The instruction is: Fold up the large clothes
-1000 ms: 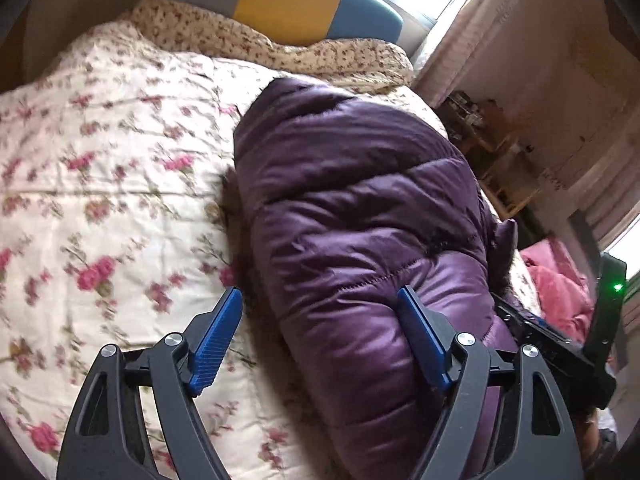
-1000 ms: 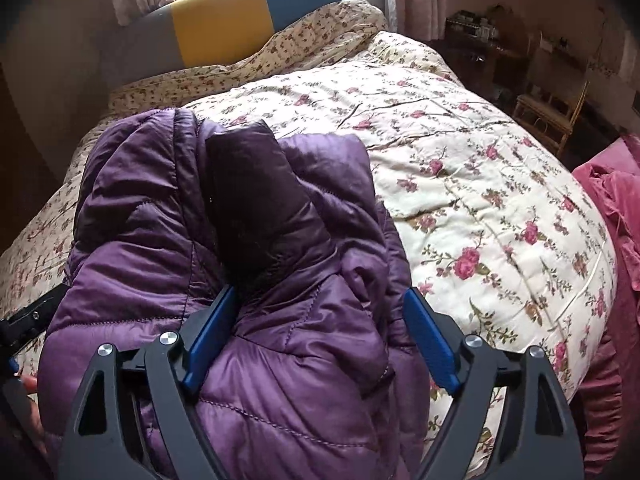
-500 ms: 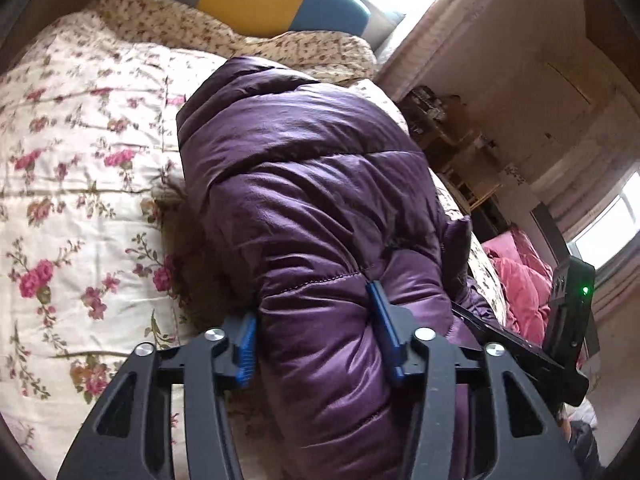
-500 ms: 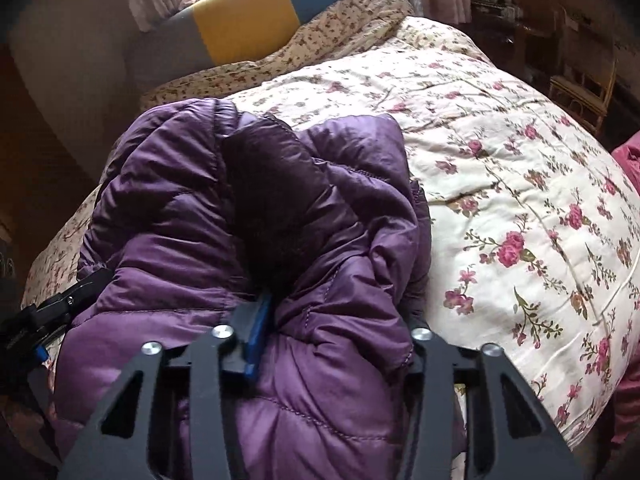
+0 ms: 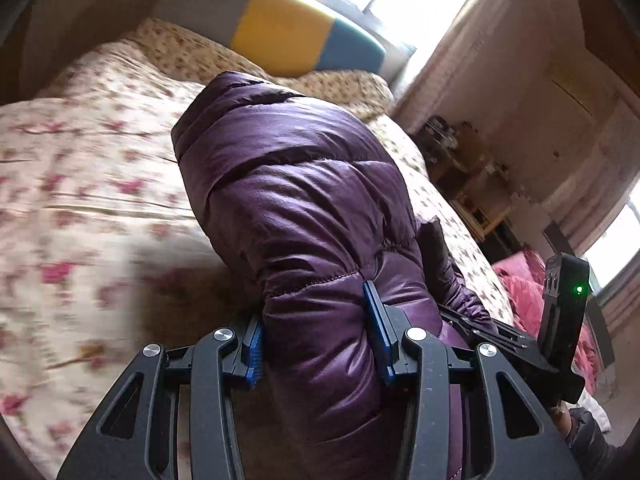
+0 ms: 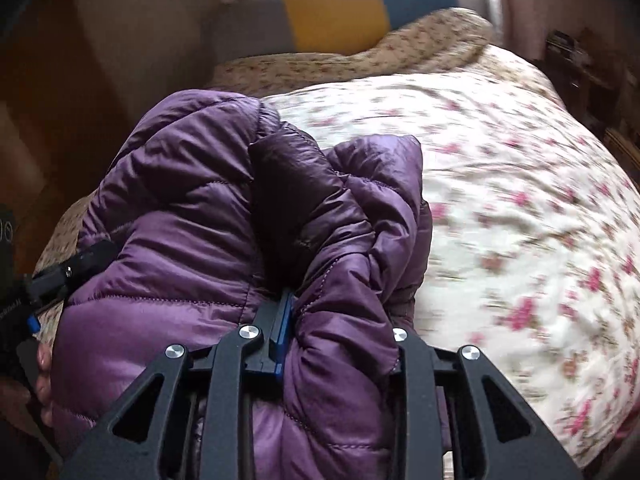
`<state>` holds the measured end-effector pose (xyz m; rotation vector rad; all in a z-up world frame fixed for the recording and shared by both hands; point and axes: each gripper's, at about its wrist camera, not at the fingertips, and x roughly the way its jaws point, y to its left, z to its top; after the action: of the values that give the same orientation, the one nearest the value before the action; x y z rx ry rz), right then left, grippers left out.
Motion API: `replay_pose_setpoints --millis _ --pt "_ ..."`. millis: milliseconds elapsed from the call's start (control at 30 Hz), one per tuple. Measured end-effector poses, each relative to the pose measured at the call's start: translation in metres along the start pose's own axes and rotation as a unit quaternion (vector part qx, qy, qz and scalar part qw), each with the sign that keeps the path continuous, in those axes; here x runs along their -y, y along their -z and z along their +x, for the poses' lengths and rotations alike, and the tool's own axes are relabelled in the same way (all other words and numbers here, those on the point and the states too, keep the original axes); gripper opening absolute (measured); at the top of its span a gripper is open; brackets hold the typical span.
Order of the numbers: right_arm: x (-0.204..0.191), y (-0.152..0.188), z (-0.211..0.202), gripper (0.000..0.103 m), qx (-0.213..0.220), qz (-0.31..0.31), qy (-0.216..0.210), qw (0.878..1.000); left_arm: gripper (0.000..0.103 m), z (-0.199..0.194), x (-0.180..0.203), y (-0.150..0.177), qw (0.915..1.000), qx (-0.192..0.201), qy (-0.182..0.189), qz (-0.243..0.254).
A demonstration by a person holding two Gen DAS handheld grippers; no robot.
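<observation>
The purple puffer jacket (image 5: 304,208) lies lengthwise on the floral quilt (image 5: 80,184), long axis running toward the headboard (image 5: 280,32). Left gripper (image 5: 316,344) and right gripper (image 6: 340,340) each clamp its near end, probably lifting.

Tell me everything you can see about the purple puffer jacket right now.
The purple puffer jacket is shiny, quilted in stitched horizontal puffs, with a darker purple inner panel showing in its folds. It is bundled into a thick roll lying on the floral bedspread. The left gripper is shut on one puffy section near the camera, and the right gripper is shut on a bunched fold of its other side.
</observation>
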<state>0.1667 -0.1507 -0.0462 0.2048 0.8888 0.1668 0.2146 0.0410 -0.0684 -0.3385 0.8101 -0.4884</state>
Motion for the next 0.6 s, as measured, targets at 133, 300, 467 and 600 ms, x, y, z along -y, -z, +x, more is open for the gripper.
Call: replay_pose_setpoints --millis 133,300,467,600 --pt "-0.048 0.002 0.014 0.025 -0.005 -0.035 -0.028 0.999 0.043 -0.043 -0.031 0.0 0.9991 0.029 -0.029 -0.014" --pt "-0.107 0.003 0.033 0.025 -0.011 -0.074 -0.054 0.996 0.043 -0.085 -0.063 -0.001 0.9958 0.056 -0.064 -0.034" --pt "-0.152 0.007 0.051 0.025 -0.01 -0.114 -0.057 0.992 0.043 -0.11 -0.099 0.012 0.9902 0.065 -0.1 -0.072" --pt "-0.164 0.01 0.061 0.029 -0.003 -0.129 -0.046 0.991 0.049 -0.107 -0.112 0.027 0.985 0.048 -0.135 -0.096"
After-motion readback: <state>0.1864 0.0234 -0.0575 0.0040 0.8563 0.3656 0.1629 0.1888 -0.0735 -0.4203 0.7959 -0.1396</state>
